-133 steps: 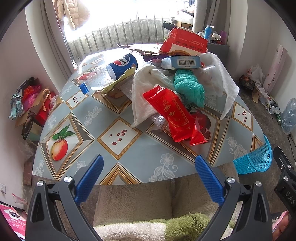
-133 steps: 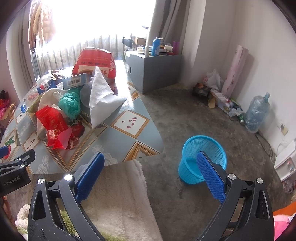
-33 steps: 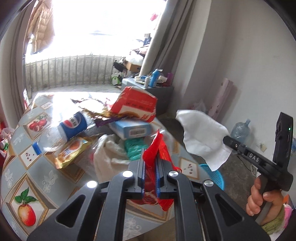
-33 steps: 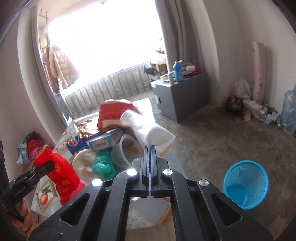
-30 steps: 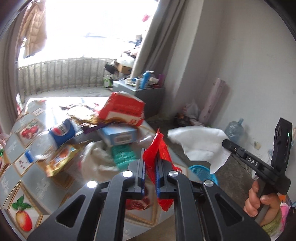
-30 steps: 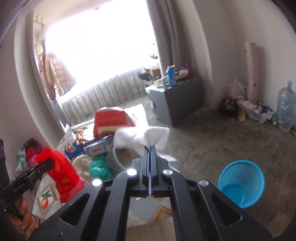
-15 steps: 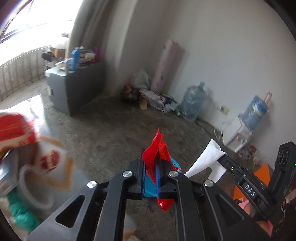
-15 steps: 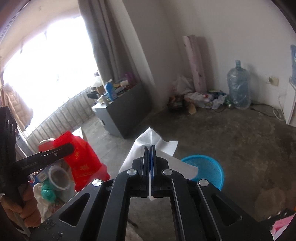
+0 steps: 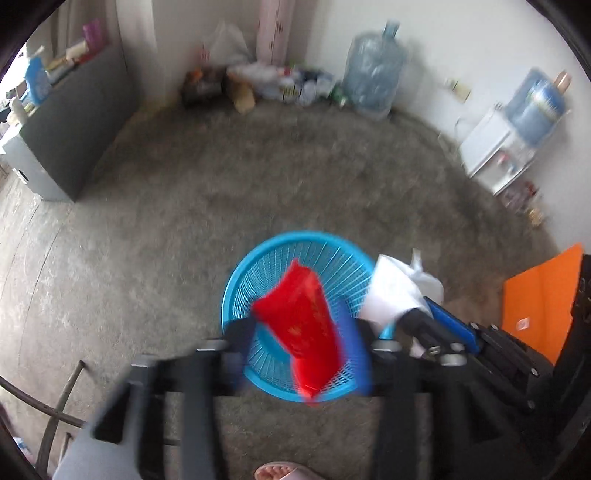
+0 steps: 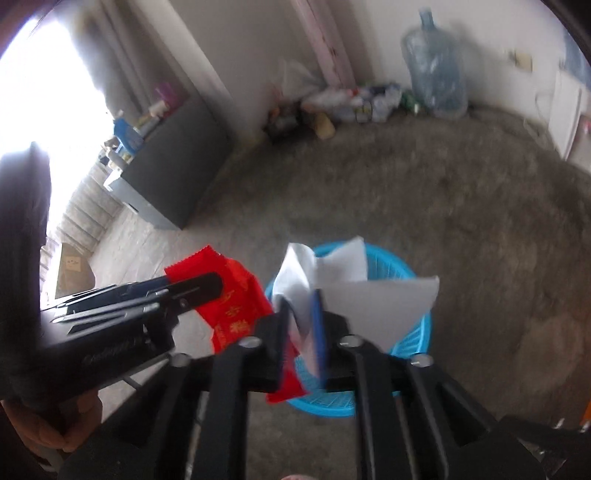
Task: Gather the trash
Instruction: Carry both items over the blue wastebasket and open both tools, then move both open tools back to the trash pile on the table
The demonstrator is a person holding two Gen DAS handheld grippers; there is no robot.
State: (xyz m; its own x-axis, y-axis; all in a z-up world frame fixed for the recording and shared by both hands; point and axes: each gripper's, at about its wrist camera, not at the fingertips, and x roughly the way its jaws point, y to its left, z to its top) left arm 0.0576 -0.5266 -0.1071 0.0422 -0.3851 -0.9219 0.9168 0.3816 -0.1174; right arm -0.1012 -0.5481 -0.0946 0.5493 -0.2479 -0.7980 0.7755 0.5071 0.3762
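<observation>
Floor: grey, rough, mottled concrete, bare across the middle. Directly on it, below my view, a blue mesh basket stands upright, mouth up. Against the far wall stands a large clear water bottle; just left of it a heap of bags and packaging lies along the wall base, with a pink roll standing behind. At left a dark grey cabinet rests on the floor, small containers on top. At right a white water dispenser stands by the wall. An orange sheet lies near the right edge.
</observation>
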